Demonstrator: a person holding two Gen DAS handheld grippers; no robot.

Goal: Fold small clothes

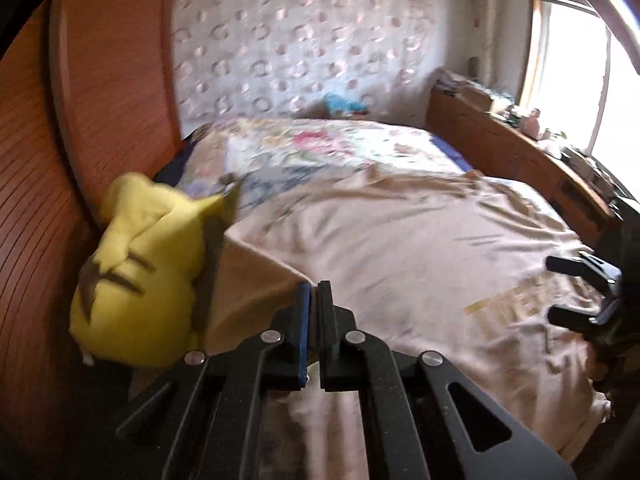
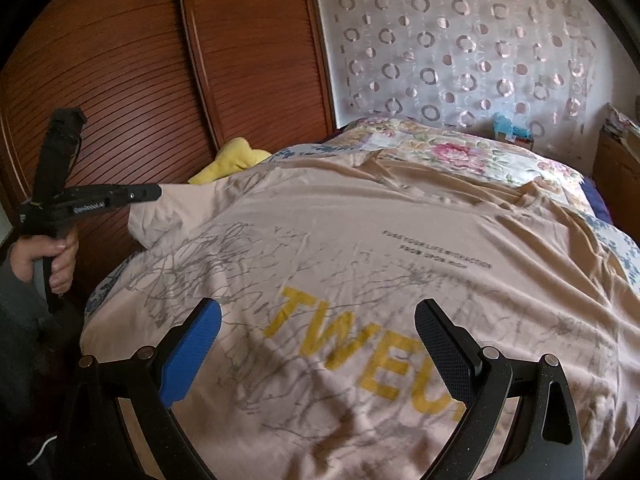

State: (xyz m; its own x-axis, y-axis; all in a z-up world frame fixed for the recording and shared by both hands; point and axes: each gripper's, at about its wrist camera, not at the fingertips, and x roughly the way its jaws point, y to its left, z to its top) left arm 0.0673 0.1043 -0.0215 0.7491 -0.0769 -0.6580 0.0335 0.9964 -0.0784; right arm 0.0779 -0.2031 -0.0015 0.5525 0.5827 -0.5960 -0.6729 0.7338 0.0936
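Observation:
A beige T-shirt (image 2: pixel 360 248) with yellow letters and grey branch print lies spread on the bed; it also shows in the left wrist view (image 1: pixel 400 248). My left gripper (image 1: pixel 314 292) is shut on a raised edge of the shirt at its left side; it shows in the right wrist view (image 2: pixel 156 192) pinching that edge. My right gripper (image 2: pixel 318 332) is open and empty, hovering just above the shirt near the yellow letters; it shows in the left wrist view (image 1: pixel 560 288) at the right.
A yellow plush toy (image 1: pixel 136 264) lies at the bed's left edge beside the brown slatted wardrobe (image 2: pixel 120 80). A floral bedspread (image 2: pixel 460 152) covers the bed. A wooden shelf with clutter (image 1: pixel 520 140) stands on the right by the window.

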